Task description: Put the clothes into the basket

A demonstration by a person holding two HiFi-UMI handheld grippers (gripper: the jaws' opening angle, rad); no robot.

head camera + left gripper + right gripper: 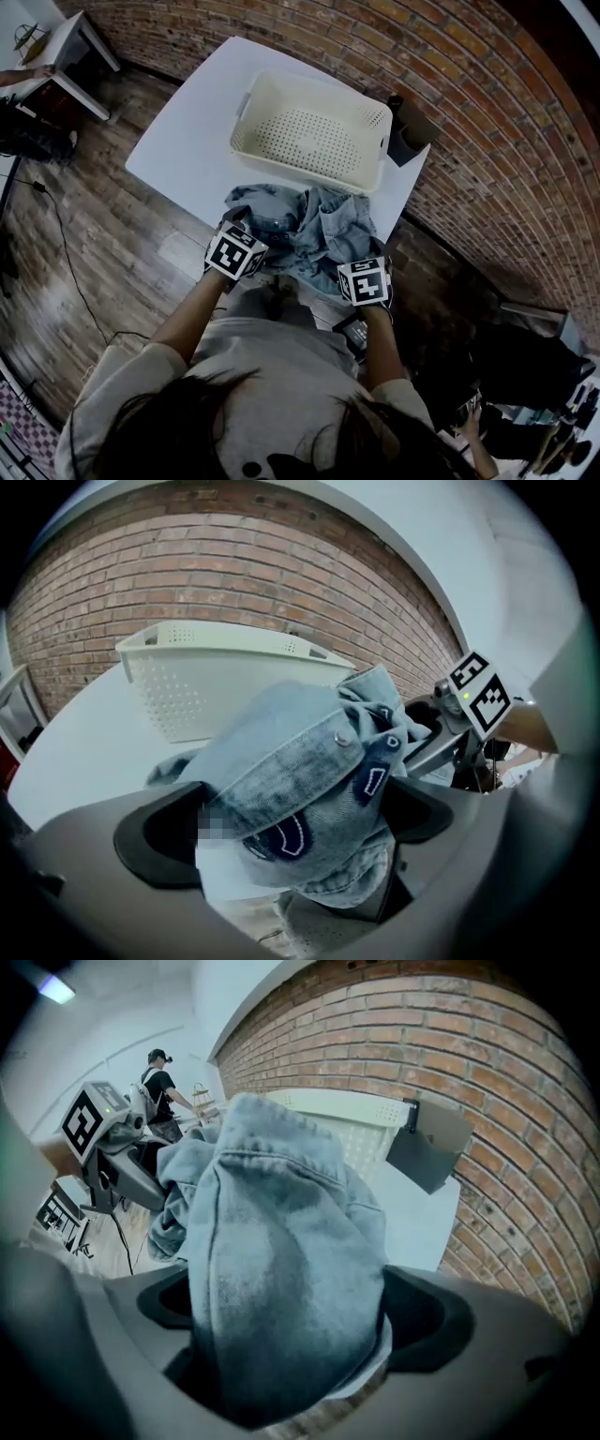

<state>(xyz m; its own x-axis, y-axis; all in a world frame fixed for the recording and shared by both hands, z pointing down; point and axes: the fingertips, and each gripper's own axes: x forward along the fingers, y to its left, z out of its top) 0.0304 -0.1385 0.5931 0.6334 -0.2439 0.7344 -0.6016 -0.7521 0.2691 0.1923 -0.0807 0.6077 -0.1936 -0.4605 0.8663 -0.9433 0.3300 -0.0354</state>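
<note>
A crumpled light-blue denim garment (pixel 305 230) lies bunched on the white table (pixel 183 150), at its near edge just in front of the cream perforated basket (pixel 309 167). The basket holds nothing. My left gripper (pixel 242 225) is at the garment's left side and my right gripper (pixel 364 251) at its right side. In the left gripper view the denim (pixel 300 761) lies heaped between the wide jaws of the left gripper (pixel 291 822), with a gap at the left pad. In the right gripper view a thick fold (pixel 281 1260) fills the span of the right gripper (pixel 291 1312), whose jaws stand wide.
A dark grey box (pixel 410 131) stands at the table's far right corner beside the basket. A brick wall (pixel 487 112) runs close behind and right of the table. Cables trail over the wooden floor (pixel 84 244) on the left. A person (pixel 159 1082) stands far off.
</note>
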